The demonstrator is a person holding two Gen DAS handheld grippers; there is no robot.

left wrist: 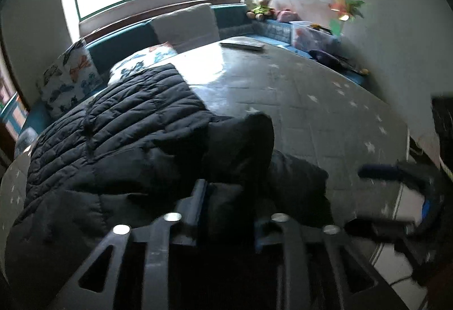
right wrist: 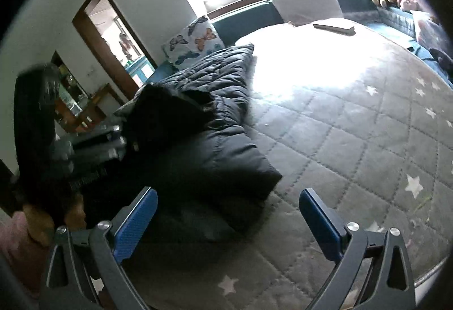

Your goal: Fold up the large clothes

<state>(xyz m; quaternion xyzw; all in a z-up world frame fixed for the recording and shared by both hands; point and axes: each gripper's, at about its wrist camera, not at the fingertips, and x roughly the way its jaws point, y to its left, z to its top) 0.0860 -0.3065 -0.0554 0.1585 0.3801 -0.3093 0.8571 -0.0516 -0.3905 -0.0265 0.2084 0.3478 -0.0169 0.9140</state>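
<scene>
Bed (right wrist: 354, 140) fills most of both views: grey quilted cover with white stars, bright window glare across its far half. Teal padded surround (left wrist: 121, 46) runs along the head and one side.

Black quilted puffer jacket (left wrist: 113, 140) lies on the near side of the bed, partly doubled over; a smooth dark part is bunched toward the near edge, one end sticking out onto the grey cover.

Butterfly-print pillow (right wrist: 195, 40) stands against the surround beyond the jacket. Plain white pillow (left wrist: 187, 23) leans at the head. A flat book-like item (left wrist: 242, 45) rests on the far part of the cover. Soft toys (left wrist: 259, 8) sit in the far corner.

Left gripper (left wrist: 229, 202): fingers partly apart with a fold of the jacket between them; whether the pads press on the fabric I cannot tell.

Right gripper (right wrist: 226, 213): blue pads wide apart, nothing between them, hanging above the jacket's near end and the cover.
</scene>
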